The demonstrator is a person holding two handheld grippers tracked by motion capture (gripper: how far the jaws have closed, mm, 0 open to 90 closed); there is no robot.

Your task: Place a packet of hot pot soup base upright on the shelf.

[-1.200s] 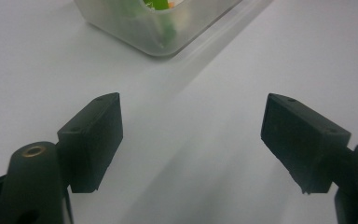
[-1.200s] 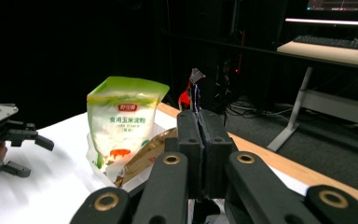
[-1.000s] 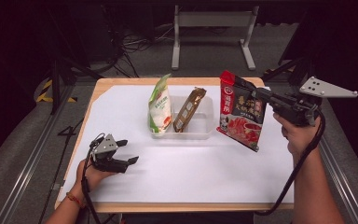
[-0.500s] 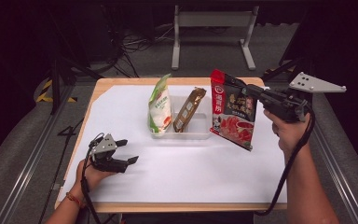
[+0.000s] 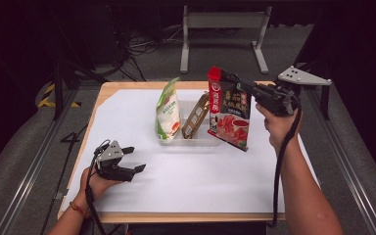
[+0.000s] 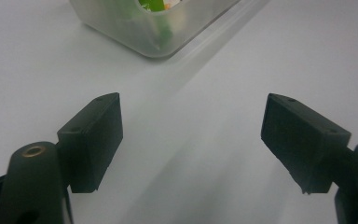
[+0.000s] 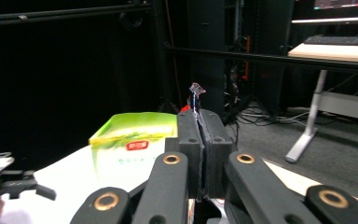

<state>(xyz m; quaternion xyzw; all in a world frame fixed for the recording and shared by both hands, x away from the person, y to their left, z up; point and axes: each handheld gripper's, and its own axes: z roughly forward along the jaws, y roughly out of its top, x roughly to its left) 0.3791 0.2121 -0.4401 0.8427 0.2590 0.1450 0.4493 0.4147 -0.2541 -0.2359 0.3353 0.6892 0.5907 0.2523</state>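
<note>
Your right gripper (image 5: 225,77) has its jaws pinched tight on the top seal of the red pouch (image 5: 229,113), which hangs in the air just over the right end of the clear bin (image 5: 192,142), its bottom corner low by the bin's front right rim. In the right gripper view you can see a sliver of the seal poking up between the pads (image 7: 189,154). That's an edge grip, so I'd go slow: a swing could peel it out. The green bag (image 5: 167,112) and the brown packet (image 5: 196,115) already stand in the bin, leaning; the free slot looks like the right end. Line the pouch's bottom edge up with that gap, parallel to the brown packet, then lower straight and let go only once the bottom sits on the bin floor. Watch the lower corner: it could catch on the rim. Your left gripper (image 5: 136,159) rests on the white table (image 5: 215,181), jaws spread wide with nothing between them, bin corner (image 6: 154,28) ahead. Bring it over to steady the bin wall if it slides.
</note>
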